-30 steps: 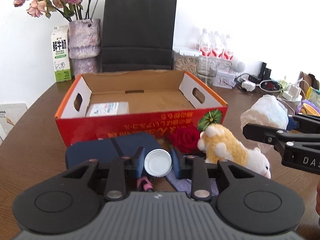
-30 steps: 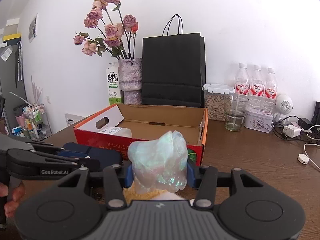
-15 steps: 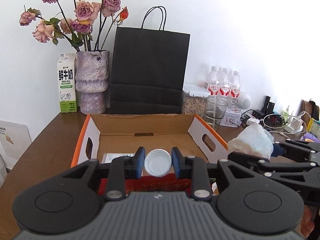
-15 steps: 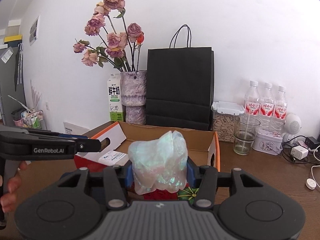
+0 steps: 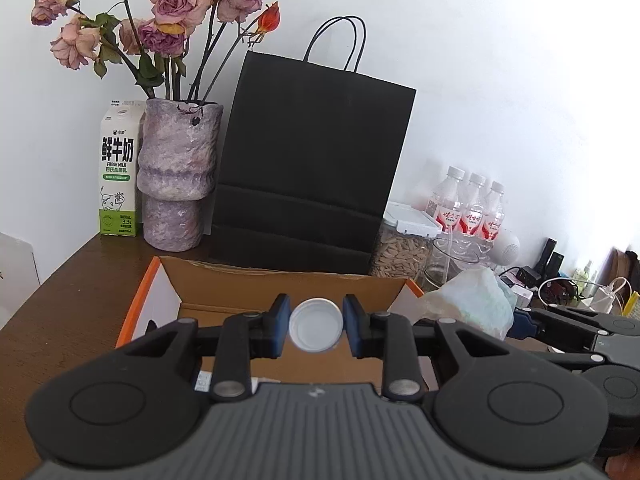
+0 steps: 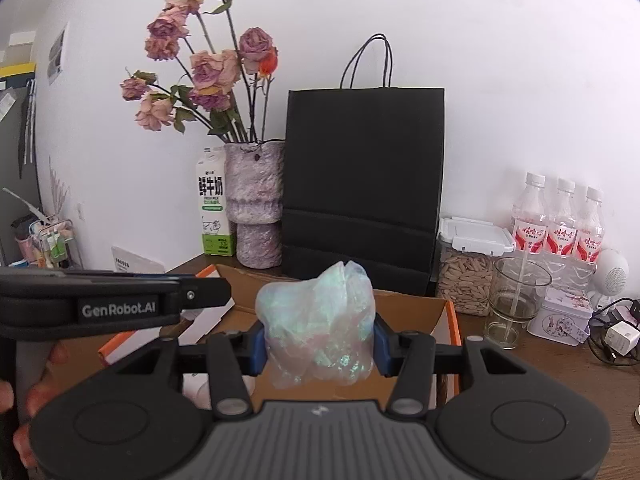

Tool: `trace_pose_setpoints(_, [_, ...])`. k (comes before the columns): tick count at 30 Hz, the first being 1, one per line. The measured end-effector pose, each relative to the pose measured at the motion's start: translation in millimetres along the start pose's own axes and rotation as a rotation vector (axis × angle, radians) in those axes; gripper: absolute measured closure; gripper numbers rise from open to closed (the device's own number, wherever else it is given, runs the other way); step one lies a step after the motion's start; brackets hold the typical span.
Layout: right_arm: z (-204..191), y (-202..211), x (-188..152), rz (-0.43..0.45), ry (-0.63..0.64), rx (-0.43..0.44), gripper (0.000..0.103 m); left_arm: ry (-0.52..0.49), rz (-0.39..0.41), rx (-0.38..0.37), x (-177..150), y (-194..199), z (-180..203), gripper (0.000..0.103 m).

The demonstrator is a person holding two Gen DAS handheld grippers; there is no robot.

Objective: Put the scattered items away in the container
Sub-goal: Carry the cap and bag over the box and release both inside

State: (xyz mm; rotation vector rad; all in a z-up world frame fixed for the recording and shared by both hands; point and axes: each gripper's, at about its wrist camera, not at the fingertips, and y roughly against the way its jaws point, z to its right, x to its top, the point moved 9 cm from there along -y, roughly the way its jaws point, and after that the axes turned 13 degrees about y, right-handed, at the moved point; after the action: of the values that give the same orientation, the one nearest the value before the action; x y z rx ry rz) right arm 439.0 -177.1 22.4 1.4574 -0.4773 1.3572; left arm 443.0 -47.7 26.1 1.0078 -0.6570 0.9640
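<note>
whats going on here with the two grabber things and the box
A person is tidying a wooden table with a handheld gripper in each hand. The left gripper has its jaws shut on a round white plastic cap; the right gripper is clamped on a crumpled iridescent plastic wrapper. Both are held above the open orange-edged cardboard box, which already holds a small white packet. Nothing has been released yet.
</note>
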Motion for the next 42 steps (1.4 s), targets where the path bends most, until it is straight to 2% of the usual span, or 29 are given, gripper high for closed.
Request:
trace_pose_setpoints(4, [9, -27, -15, -0.059, -0.034, 0.012, 0.055, 0.020, -0.038, 0.032, -2, -29, -9, 0.074])
trace_pose_setpoints(10, [13, -51, -46, -0.165, -0.056, 0.024, 0.055, 0.008, -0.126, 0.050, -29, -53, -15, 0.074])
trace_pose_setpoints(21, [10, -55, -57, -0.204, -0.057, 0.037, 0.051, -0.032, -0.175, 0.089, -48, -65, -18, 0.073])
trace_pose_setpoints(23, [11, -54, -57, -0.206, -0.055, 0.024, 0.047, -0.036, -0.177, 0.102, -50, -65, -19, 0.074])
trace_pose_setpoints(24, [13, -54, -57, -0.211, -0.056, 0.014, 0.041, -0.043, -0.178, 0.110, -50, -65, -20, 0.073])
trace_pose_setpoints(26, [18, -54, -58, -0.217, -0.067, -0.009, 0.032, -0.048, -0.165, 0.129, -49, -64, -21, 0.066])
trace_pose_setpoints(27, [21, -53, -59, -0.219, -0.076, -0.017, 0.026, -0.050, -0.156, 0.138, -47, -62, -22, 0.058])
trace_pose_setpoints(29, [27, -52, -60, -0.222, -0.099, -0.016, 0.018, -0.044, -0.137, 0.164, -42, -60, -25, 0.040])
trace_pose_setpoints(30, [29, -51, -60, -0.220, -0.114, -0.009, 0.016, -0.035, -0.126, 0.190, -40, -59, -29, 0.022])
trace_pose_setpoints(31, [31, -50, -60, -0.218, -0.128, 0.000, 0.012, -0.021, -0.110, 0.208, -37, -57, -32, 0.011])
trace_pose_setpoints(33, [33, -49, -60, -0.213, -0.149, 0.013, 0.002, 0.007, -0.096, 0.213, -32, -55, -37, 0.000])
trace_pose_setpoints(36, [32, -48, -59, -0.207, -0.159, 0.029, 0.000, 0.030, -0.088, 0.217, -28, -53, -39, 0.000])
trace_pose_setpoints(42, [27, -45, -55, -0.197, -0.152, 0.040, 0.000, 0.011, -0.080, 0.227, -27, -51, -36, 0.000])
